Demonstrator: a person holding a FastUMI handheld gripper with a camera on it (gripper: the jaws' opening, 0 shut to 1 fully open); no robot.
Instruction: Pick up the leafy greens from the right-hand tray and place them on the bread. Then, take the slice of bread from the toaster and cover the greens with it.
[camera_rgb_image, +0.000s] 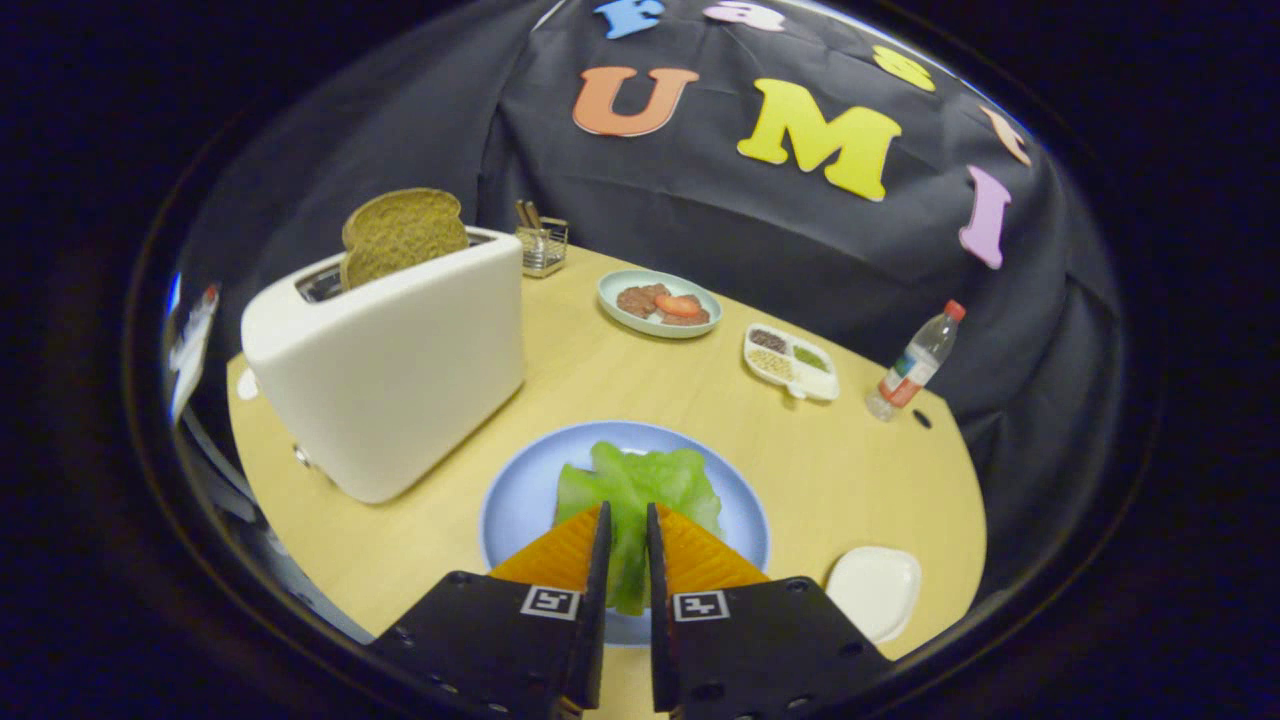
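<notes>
The leafy greens (640, 485) lie spread over the blue plate (515, 500) just ahead of my fingers, and they hide whatever is under them. A strip of the greens runs back between my two fingers. My gripper (626, 510) is shut on the leafy greens, its jaws only a narrow gap apart. A brown slice of bread (403, 235) stands upright in the slot of the white toaster (390, 360), to the left of the plate and beyond it.
A small white tray (875, 590) sits right of the blue plate, near the table edge. Farther back are a pale plate with meat and tomato (658, 302), a divided dish of grains (790, 362), a plastic bottle (915, 362) and a wire utensil holder (543, 243).
</notes>
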